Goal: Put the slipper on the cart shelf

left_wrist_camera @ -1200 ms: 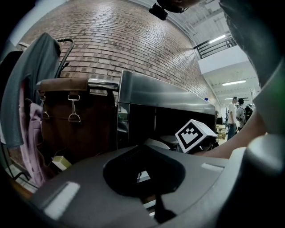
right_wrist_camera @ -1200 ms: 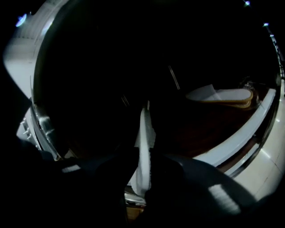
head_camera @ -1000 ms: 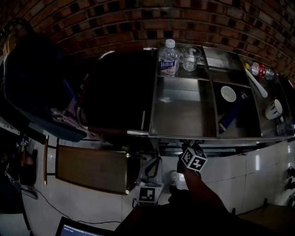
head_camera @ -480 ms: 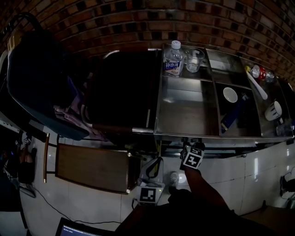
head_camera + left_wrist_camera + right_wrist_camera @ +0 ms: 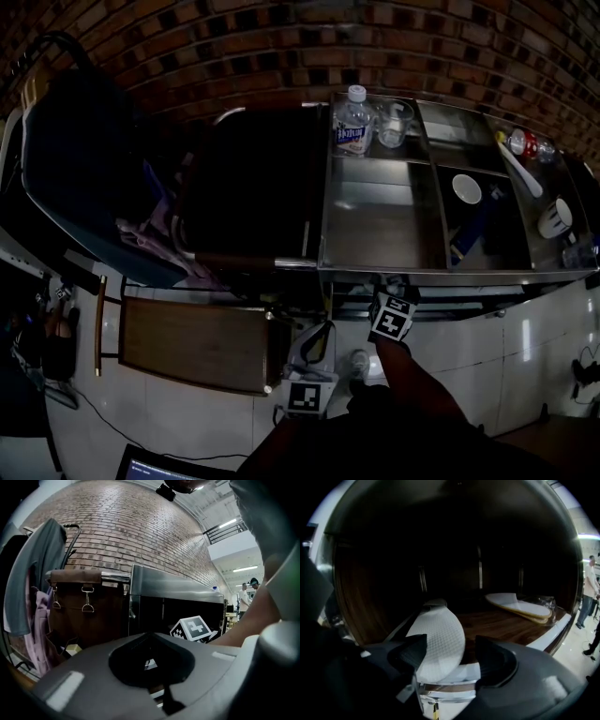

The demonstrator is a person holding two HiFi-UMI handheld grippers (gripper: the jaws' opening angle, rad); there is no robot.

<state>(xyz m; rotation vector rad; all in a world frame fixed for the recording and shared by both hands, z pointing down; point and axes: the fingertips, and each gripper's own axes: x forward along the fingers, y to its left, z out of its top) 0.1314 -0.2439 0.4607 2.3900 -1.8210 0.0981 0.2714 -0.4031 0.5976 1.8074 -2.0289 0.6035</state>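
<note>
Brick wall (image 5: 281,56) fills the twelve o'clock side of the head view. Below it stands a steel cart (image 5: 375,230). Its top tray carries a bottle (image 5: 353,122) and a glass (image 5: 394,122) at about one o'clock, a bowl (image 5: 466,190) at two o'clock and a mug (image 5: 555,218) at three o'clock. A grey jacket (image 5: 70,159) hangs at ten o'clock. The right gripper (image 5: 449,656) reaches in under the cart's front rim, at five o'clock in the head view. Its own view looks into the dark inside of the cart, over a wooden shelf (image 5: 501,625). Its jaws have just been opening and now stand wide apart, released. The white slipper (image 5: 438,639) sits between them at six o'clock, resting on the front part of the shelf, its heel end right beside the left jaw and clear of the right jaw. A second slipper (image 5: 518,605) lies flat on the same shelf at three o'clock, well apart from the first. The left gripper (image 5: 151,662) is low at six o'clock in the head view, away from the cart. Its own view shows the jaws clenched together with nothing between them, facing the cart's steel side and the brick wall beyond.
</note>
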